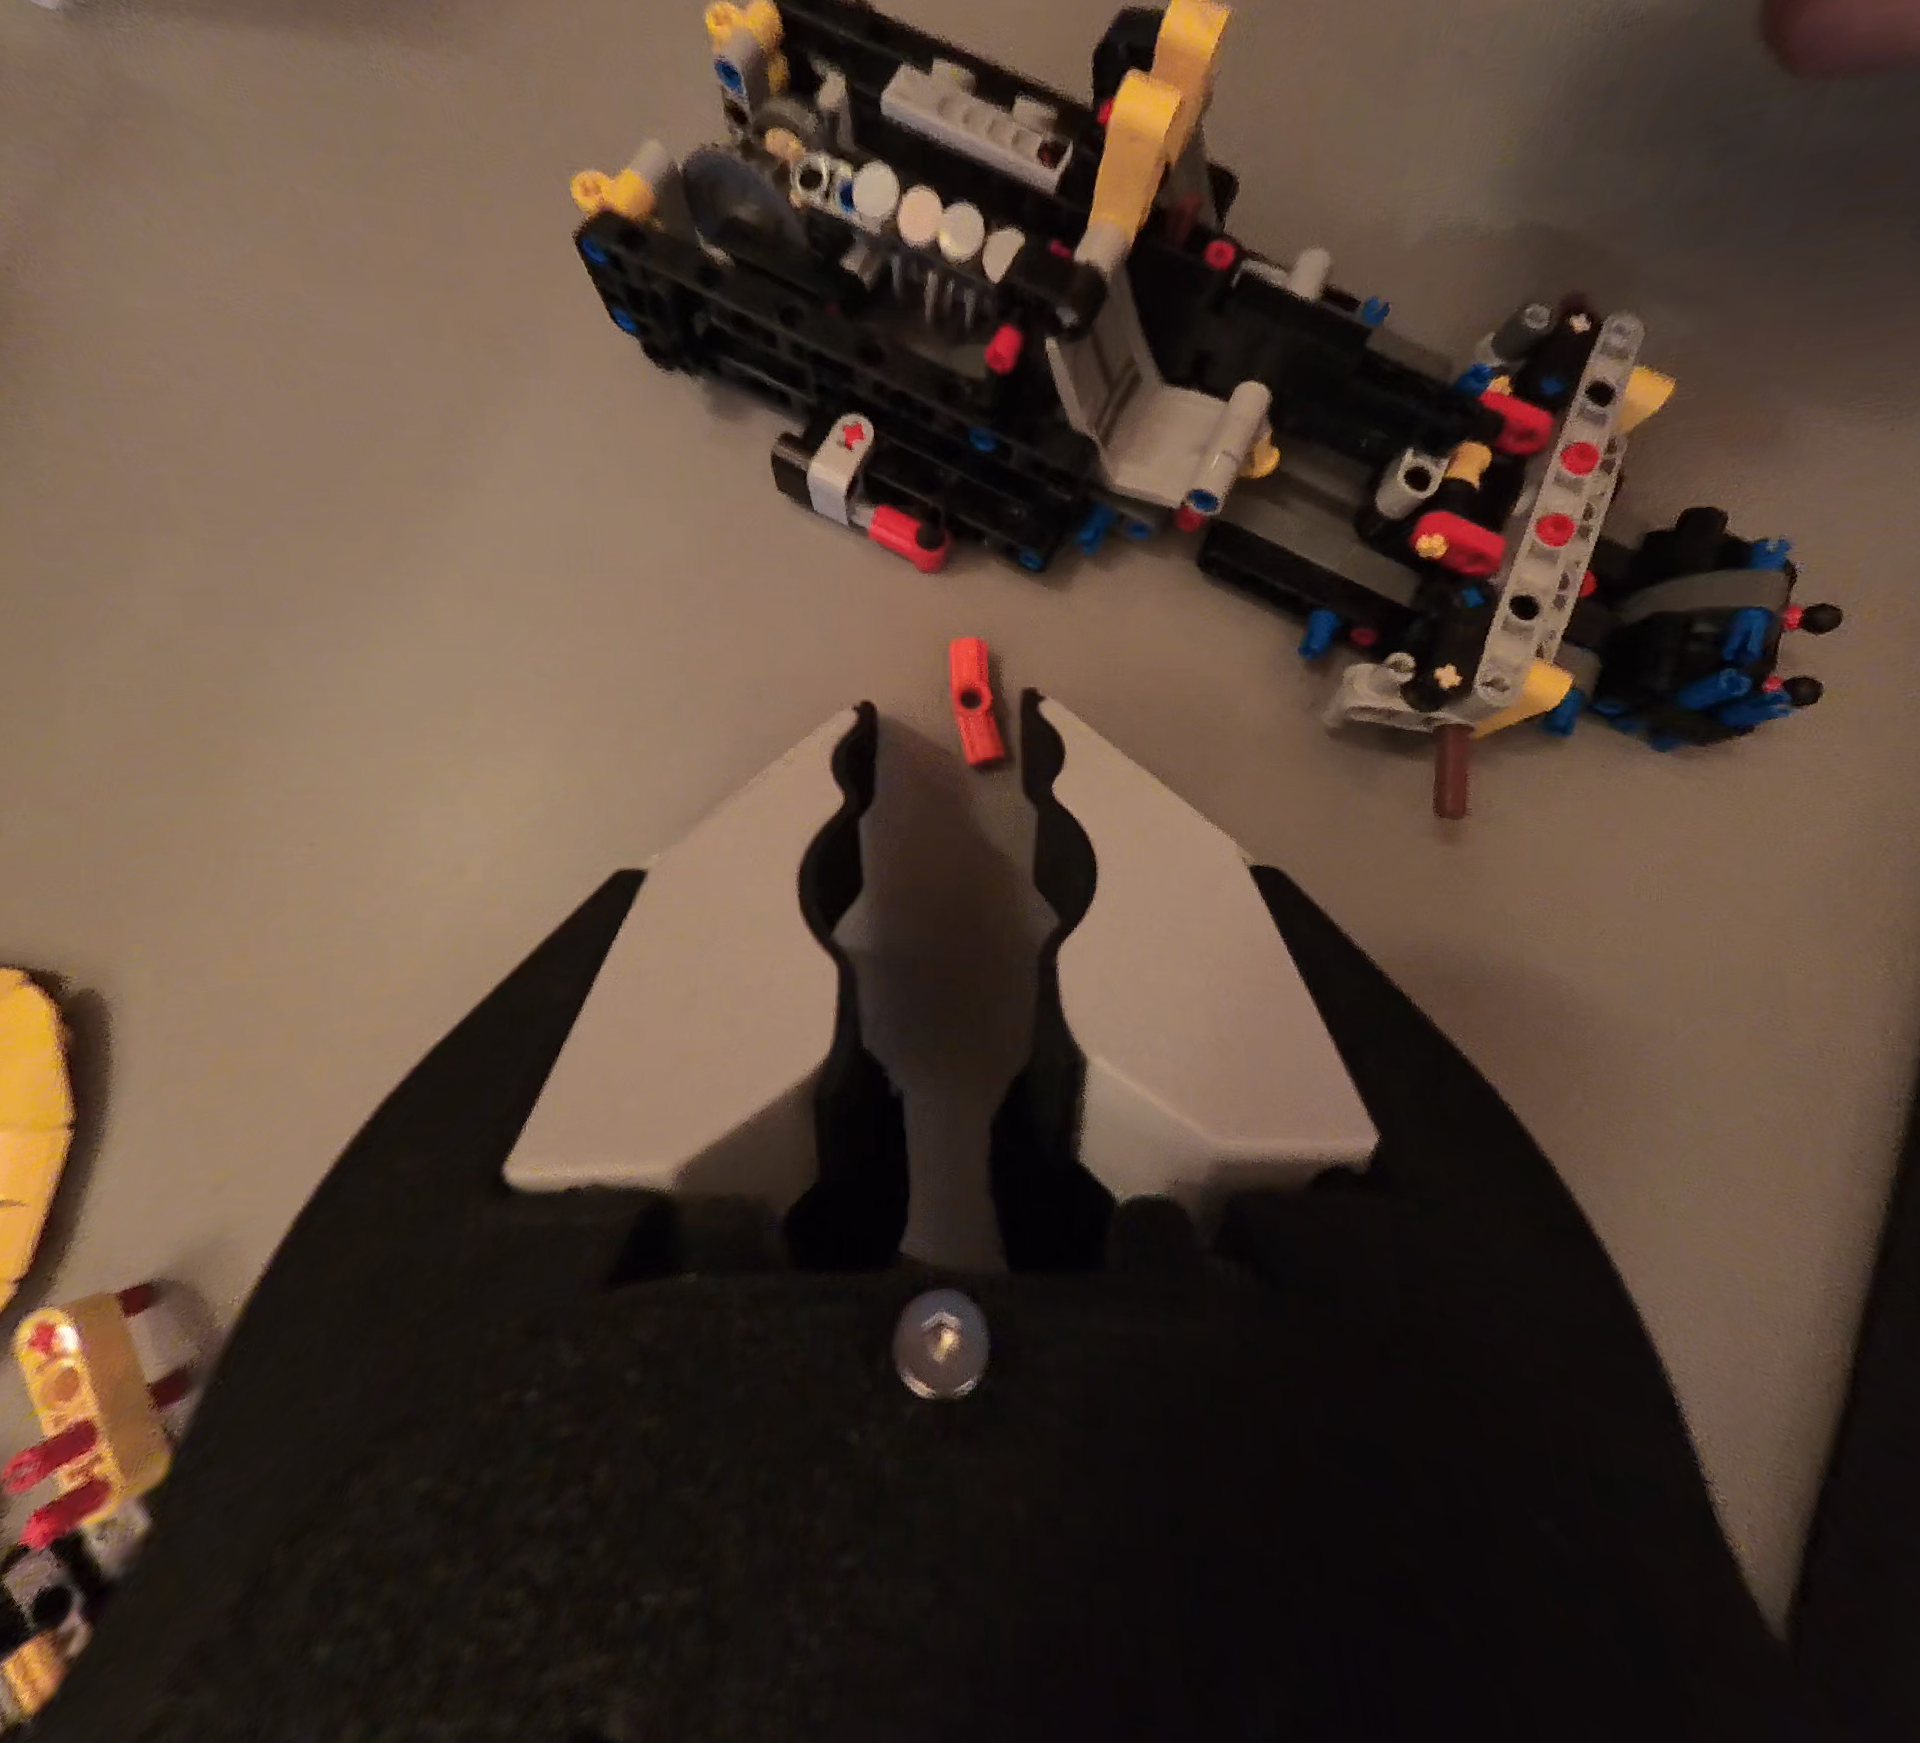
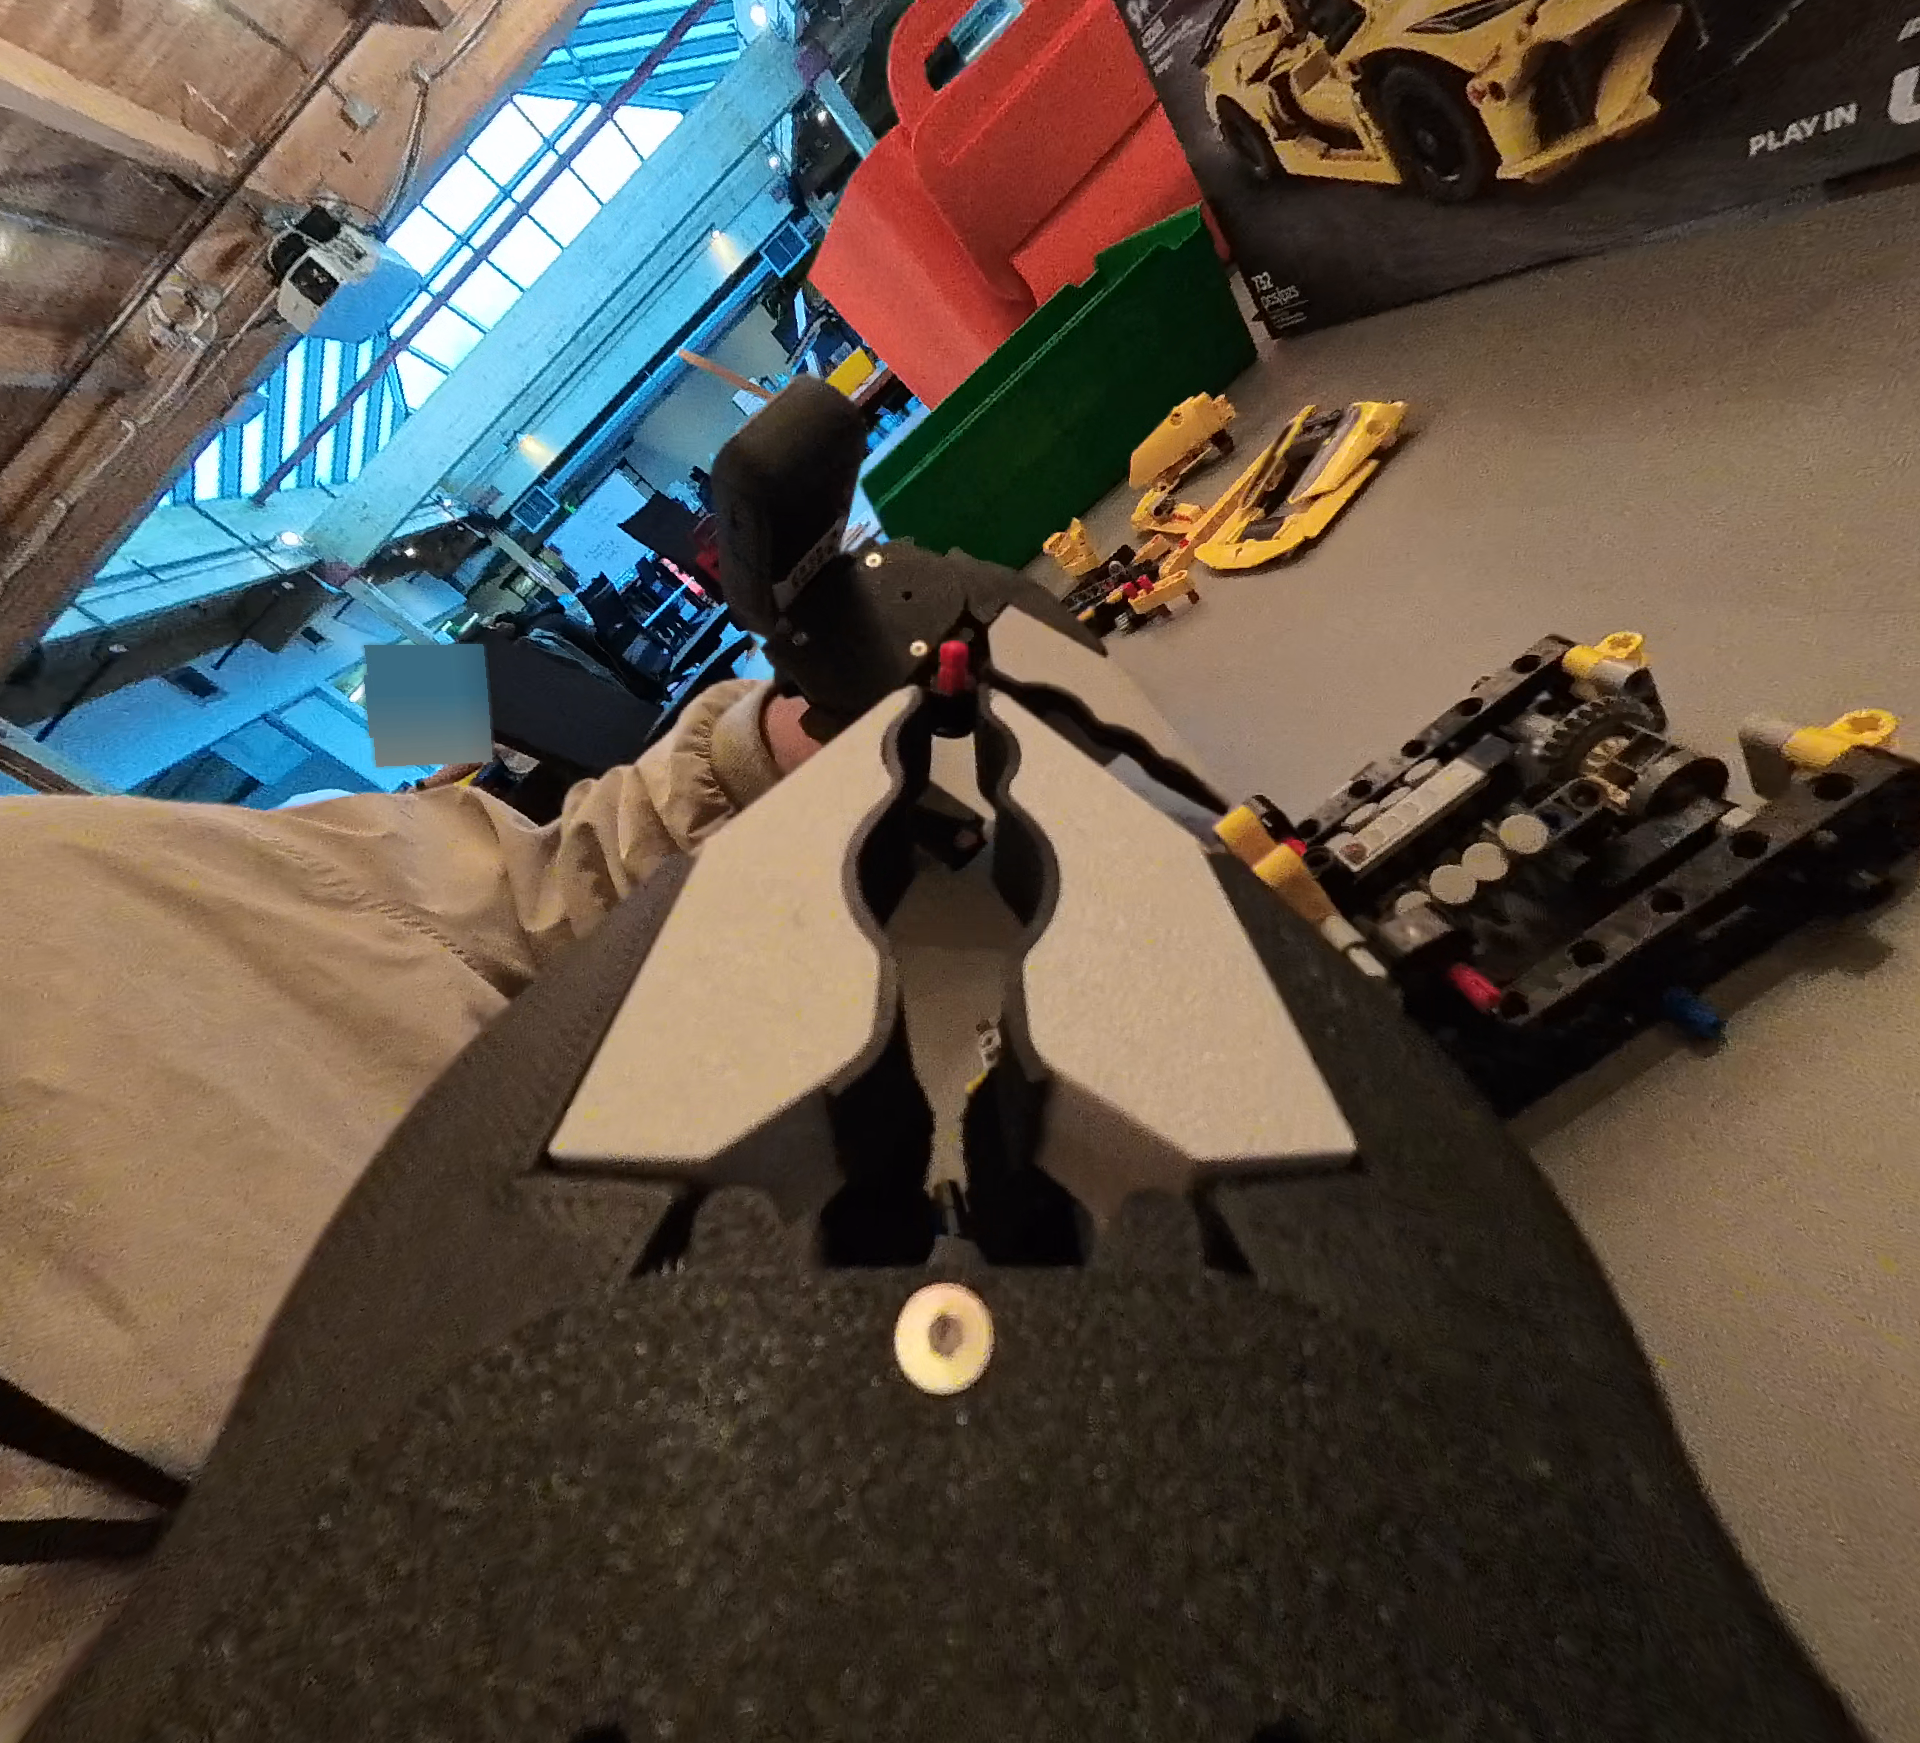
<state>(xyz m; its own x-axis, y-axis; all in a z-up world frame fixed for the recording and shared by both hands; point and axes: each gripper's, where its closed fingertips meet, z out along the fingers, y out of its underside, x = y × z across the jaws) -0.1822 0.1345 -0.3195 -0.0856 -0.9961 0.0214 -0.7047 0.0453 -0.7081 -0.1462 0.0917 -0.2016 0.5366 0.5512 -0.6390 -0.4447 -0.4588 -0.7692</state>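
Note:
My left gripper [image 1: 948, 706] is open, low over the grey table. A small red connector [image 1: 977, 701] lies on the table between its fingertips, nearer the right one. Beyond it stands a black brick-built chassis [image 1: 935, 363] with yellow, red and blue parts. My right gripper [image 2: 951, 701] is raised and tilted, nearly shut on a small red pin [image 2: 951, 663] at its tips. Right behind the pin is the left gripper's black body [image 2: 883, 613], held by a hand in a beige sleeve [image 2: 312, 914]. The chassis also shows in the right wrist view [image 2: 1621, 862], at the right.
Yellow car body panels [image 2: 1278, 488] and loose parts lie on the table beyond the chassis. Behind them stand a green bin [image 2: 1070, 405], a red case [image 2: 997, 166] and a large set box [image 2: 1558, 31]. More yellow and red parts [image 1: 73, 1402] lie at my left gripper's lower left. There is about 12 cm between the tips of the two grippers.

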